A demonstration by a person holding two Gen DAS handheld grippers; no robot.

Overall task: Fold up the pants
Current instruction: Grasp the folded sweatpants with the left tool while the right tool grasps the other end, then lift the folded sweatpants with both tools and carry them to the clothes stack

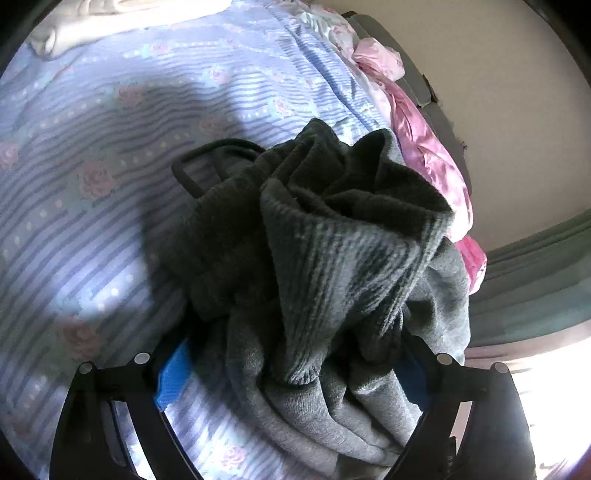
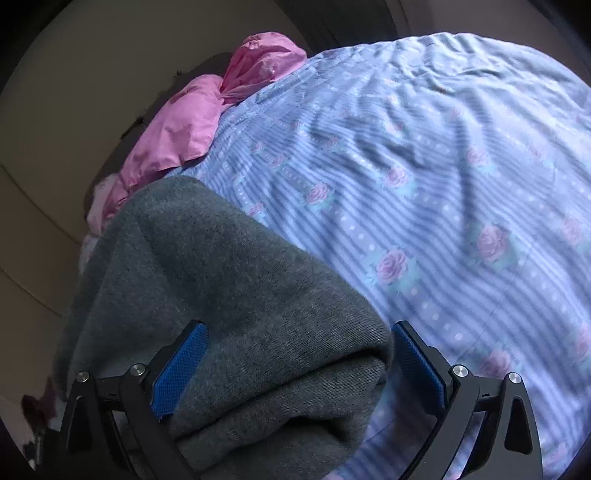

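Note:
Grey knit pants (image 1: 314, 258) lie bunched on the bed, ribbed waistband up, with a dark drawstring loop (image 1: 207, 158) at their left. My left gripper (image 1: 291, 373) is open, its blue-padded jaws on either side of the bunched cloth. In the right wrist view a smooth folded part of the pants (image 2: 229, 280) fills the lower left. My right gripper (image 2: 295, 365) is open, with the cloth between its blue pads (image 2: 181, 365), touching the left pad and apart from the right one.
The bed has a lilac striped sheet with roses (image 2: 424, 184). A pink satin quilt (image 2: 177, 129) lies crumpled along the bed's edge by the wall; it also shows in the left wrist view (image 1: 424, 147). Pale cloth (image 1: 74, 29) lies at the far corner.

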